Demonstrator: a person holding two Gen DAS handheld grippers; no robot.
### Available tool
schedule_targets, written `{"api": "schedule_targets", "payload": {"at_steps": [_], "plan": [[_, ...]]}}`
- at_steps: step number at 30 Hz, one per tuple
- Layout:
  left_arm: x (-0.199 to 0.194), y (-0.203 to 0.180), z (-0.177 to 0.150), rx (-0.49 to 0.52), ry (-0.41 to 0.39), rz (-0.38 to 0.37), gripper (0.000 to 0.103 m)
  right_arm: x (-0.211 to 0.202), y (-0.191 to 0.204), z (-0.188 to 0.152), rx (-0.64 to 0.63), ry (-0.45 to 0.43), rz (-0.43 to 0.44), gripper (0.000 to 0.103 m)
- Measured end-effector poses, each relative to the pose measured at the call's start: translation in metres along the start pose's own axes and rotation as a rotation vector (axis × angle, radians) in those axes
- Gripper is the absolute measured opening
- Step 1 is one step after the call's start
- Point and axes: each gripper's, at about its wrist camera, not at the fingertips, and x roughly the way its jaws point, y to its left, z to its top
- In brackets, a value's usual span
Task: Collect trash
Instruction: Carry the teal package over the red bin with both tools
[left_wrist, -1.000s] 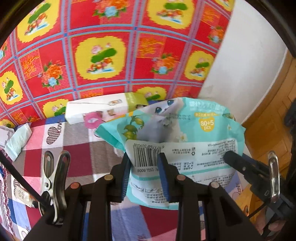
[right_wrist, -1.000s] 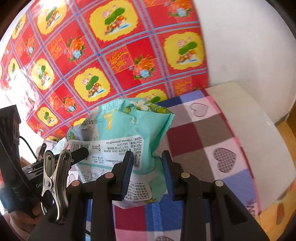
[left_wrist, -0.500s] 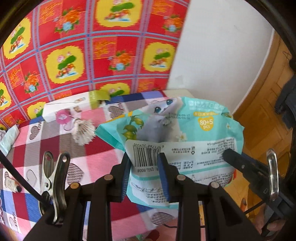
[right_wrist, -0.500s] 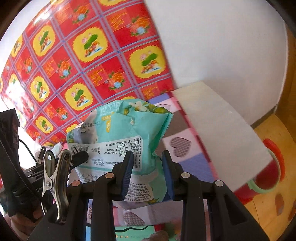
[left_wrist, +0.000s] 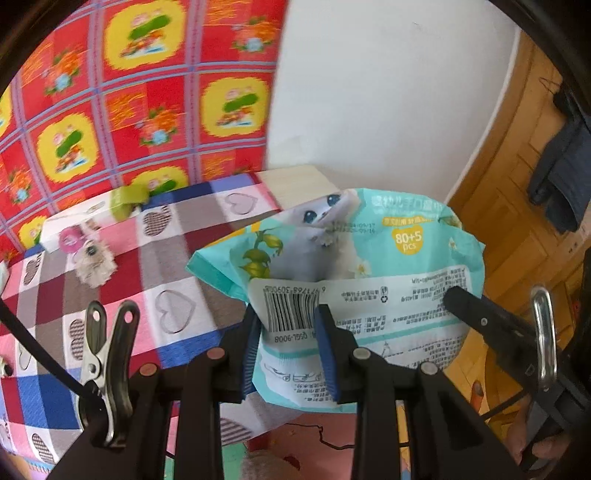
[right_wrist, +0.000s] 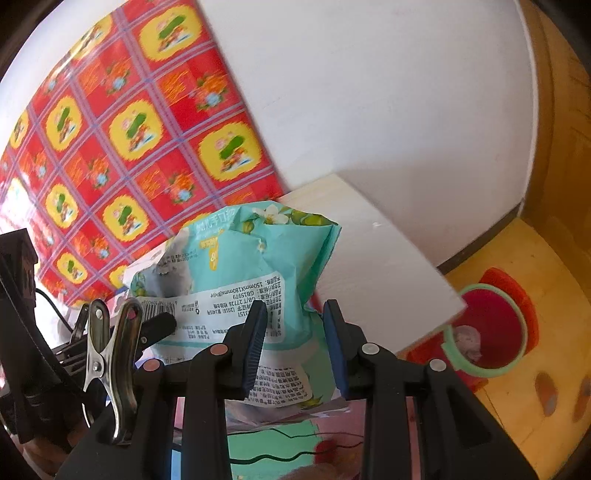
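While we hold the crumpled teal plastic wipes packet (left_wrist: 354, 266) above the checked heart-print surface (left_wrist: 122, 291), the left gripper (left_wrist: 290, 349) jaws clamp its barcode edge and the right gripper (right_wrist: 295, 343) jaws clamp its opposite edge, near the red green-rimmed bin (right_wrist: 491, 325).

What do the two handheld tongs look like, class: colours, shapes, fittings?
Both the left tongs and right tongs have black plastic arms with ribbed blue pads, round copper-coloured rivets and a silver metal spring clip holding a black cable.
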Motion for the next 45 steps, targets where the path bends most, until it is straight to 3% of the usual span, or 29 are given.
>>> {"api": "schedule_targets", "payload": {"at_steps": [20, 28, 38, 45], "plan": [[0.09, -0.128, 0.027, 0.155, 0.007, -0.084, 0.031, -0.009, -0.136, 0.047, 0.106, -0.04, -0.117, 0.033], [0.13, -0.192, 0.038, 0.254, 0.042, -0.165, 0.031, -0.015, -0.203, 0.064, 0.174, -0.069, -0.197, 0.033], [0.173, -0.248, 0.025, 0.317, 0.112, -0.212, 0.031, -0.015, -0.268, 0.067, 0.248, -0.07, -0.275, 0.033], [0.205, -0.277, 0.009, 0.338, 0.148, -0.18, 0.031, 0.004, -0.311, 0.06, 0.26, -0.029, -0.277, 0.033]]}}
